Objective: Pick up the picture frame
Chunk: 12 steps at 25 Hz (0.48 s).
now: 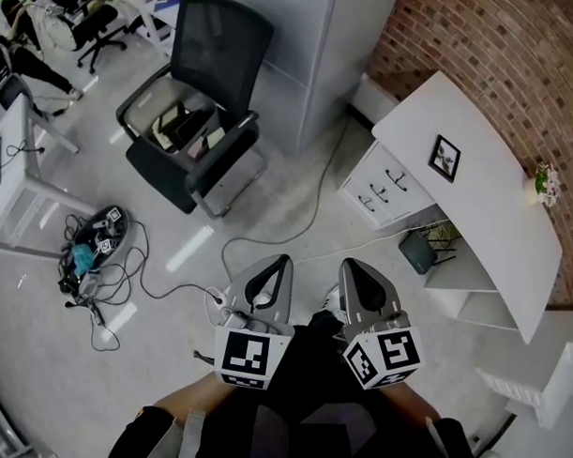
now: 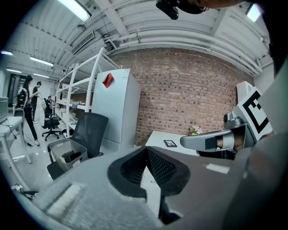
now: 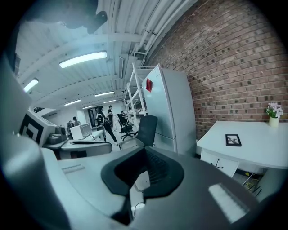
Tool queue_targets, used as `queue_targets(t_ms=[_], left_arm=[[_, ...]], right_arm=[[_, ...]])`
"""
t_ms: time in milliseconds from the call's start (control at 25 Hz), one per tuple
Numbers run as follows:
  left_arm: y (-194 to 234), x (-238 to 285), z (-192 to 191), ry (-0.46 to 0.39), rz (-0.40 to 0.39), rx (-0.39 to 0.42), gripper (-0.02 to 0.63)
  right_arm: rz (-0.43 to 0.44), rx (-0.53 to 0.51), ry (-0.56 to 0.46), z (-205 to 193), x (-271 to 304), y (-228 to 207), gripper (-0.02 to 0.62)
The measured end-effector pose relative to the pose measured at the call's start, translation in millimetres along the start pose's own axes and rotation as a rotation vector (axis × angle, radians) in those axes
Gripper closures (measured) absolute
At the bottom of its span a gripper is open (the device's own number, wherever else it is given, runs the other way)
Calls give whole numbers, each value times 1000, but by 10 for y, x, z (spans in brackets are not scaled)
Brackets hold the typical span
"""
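Note:
A small black picture frame [image 1: 444, 158] lies on the white desk [image 1: 493, 225] at the right, by the brick wall. The same picture frame [image 2: 170, 143] shows far ahead in the left gripper view. In the right gripper view the picture frame [image 3: 233, 140] lies well off to the right on the desk top. My left gripper [image 1: 280, 261] and right gripper [image 1: 349, 265] hang side by side over the floor, far short of the desk. Both are shut with nothing between the jaws.
A black office chair [image 1: 193, 114] carrying a grey bin stands at the upper left, next to a tall grey cabinet [image 1: 299, 44]. Cables and gear [image 1: 95, 244] lie on the floor at the left. A flower pot [image 1: 546, 181] sits on the desk; a drawer unit [image 1: 384, 187] stands under it.

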State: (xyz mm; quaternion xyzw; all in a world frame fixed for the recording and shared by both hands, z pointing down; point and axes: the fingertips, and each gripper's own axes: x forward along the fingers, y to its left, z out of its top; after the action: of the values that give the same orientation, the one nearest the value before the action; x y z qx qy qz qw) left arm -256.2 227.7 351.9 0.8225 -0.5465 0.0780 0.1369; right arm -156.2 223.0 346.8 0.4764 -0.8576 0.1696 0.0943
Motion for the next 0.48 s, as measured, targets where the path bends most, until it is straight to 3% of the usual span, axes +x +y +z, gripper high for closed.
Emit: queue_targets(t_ms=[480], left_arm=[[-491, 515, 176, 4, -18, 22, 609]], right_arm=[[-25, 32, -22, 199, -110, -701, 594]])
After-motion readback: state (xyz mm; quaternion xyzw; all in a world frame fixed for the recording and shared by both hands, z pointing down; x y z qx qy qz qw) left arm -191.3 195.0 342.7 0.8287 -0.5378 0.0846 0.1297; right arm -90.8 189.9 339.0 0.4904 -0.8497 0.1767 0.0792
